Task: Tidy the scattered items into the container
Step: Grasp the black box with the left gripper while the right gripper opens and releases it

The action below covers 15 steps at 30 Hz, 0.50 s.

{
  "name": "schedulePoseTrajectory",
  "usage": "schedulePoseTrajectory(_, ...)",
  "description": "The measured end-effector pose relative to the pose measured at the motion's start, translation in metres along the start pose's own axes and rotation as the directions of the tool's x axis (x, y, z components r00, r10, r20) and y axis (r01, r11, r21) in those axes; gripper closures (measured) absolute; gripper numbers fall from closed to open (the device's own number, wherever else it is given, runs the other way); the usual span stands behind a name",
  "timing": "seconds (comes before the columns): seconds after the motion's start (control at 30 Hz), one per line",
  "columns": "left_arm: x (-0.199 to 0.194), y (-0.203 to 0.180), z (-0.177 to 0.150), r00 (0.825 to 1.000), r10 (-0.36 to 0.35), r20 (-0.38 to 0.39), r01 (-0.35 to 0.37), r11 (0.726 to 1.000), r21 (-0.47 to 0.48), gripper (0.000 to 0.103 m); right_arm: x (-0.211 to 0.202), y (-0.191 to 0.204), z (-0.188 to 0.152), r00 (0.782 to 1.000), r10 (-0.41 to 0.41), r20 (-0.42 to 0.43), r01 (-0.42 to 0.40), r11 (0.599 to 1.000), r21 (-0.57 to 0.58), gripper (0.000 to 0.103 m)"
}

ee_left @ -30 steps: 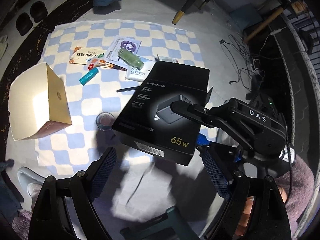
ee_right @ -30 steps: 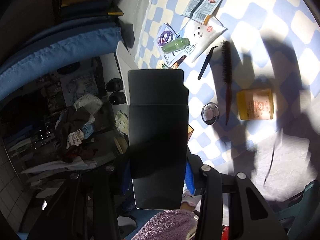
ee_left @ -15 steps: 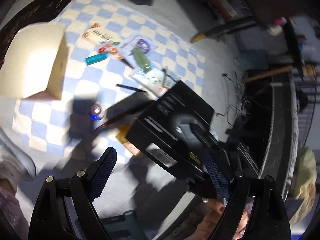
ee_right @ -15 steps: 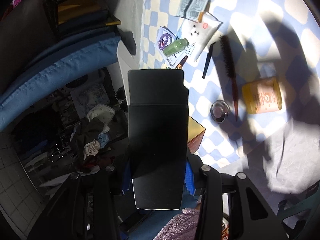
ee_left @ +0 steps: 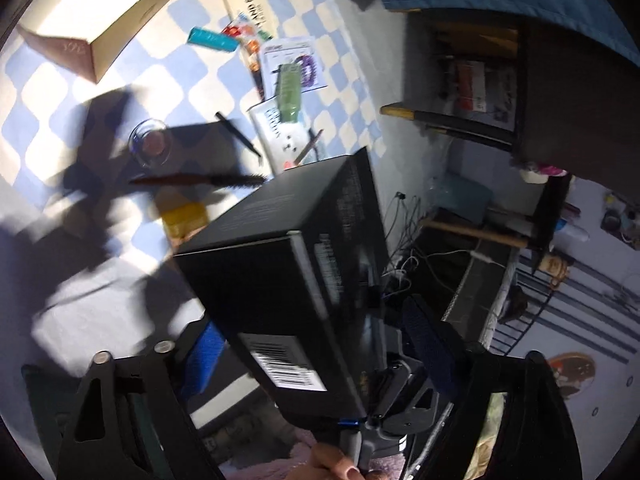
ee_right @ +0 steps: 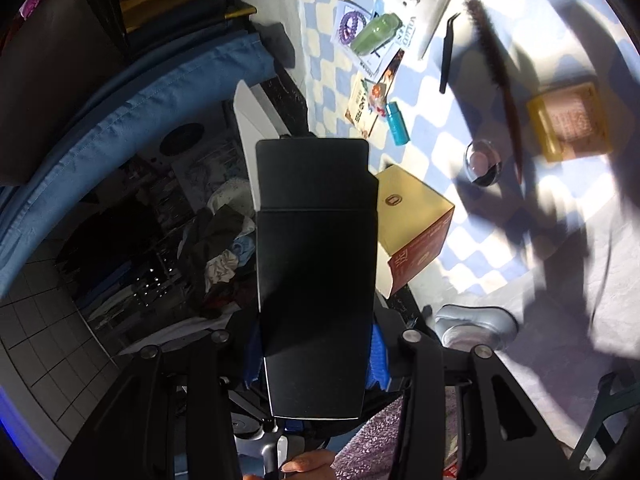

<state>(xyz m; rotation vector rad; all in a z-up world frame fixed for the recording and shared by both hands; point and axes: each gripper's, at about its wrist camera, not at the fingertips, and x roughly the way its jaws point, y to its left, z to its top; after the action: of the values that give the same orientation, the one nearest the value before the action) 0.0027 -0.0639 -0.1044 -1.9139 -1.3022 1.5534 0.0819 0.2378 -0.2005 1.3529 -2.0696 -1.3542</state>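
right hand-held gripper (ee_right: 316,354): clamped on black box (ee_right: 316,264), frame centre
left hand-held gripper (ee_left: 320,350): closing, box between, pads apart
cardboard container (ee_left: 100,12): upper left

We count two boxes: one black box (ee_right: 316,264) between the right tongs, one open cardboard box (ee_right: 416,220) just beyond it. On the checked cloth (ee_right: 472,240) farther out lie one green bottle (ee_right: 376,34), one teal tube (ee_right: 397,123), one brush (ee_right: 496,80), one pair of black tweezers (ee_right: 447,54), one round glass jar (ee_right: 482,163), one yellow packet (ee_right: 568,122), and one purple hair-tie card (ee_right: 352,24).
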Motion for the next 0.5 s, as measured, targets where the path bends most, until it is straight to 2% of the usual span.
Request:
schedulePoseTrajectory(0.17, 0.002, 0.007, 0.0, 1.0, -0.016, 0.01, 0.016, 1.0, 0.002, 0.048, 0.002, -0.006, -0.001, 1.0, 0.027, -0.006, -0.027, 0.999, 0.034, 0.058)
schedulePoseTrajectory(0.3, -0.003, 0.025, 0.007, 0.996, -0.084, 0.013, 0.084, 0.995, -0.051, 0.05, 0.005, -0.006, 0.001, 0.998, 0.061, -0.021, -0.06, 0.997, 0.045, 0.058)
schedulePoseTrajectory(0.37, -0.004, 0.037, 0.011, 0.994, -0.107, 0.027, 0.109, 0.99, -0.087, 0.05, 0.006, -0.001, 0.0, 0.999, 0.052, -0.018, -0.051, 0.999, 0.005, 0.058)
schedulePoseTrajectory(0.5, -0.006, 0.038, 0.014, 0.996, -0.058, 0.061, 0.06, 0.997, -0.043, 0.05, 0.009, 0.011, -0.008, 0.998, 0.03, -0.048, -0.033, 0.997, -0.068, 0.059)
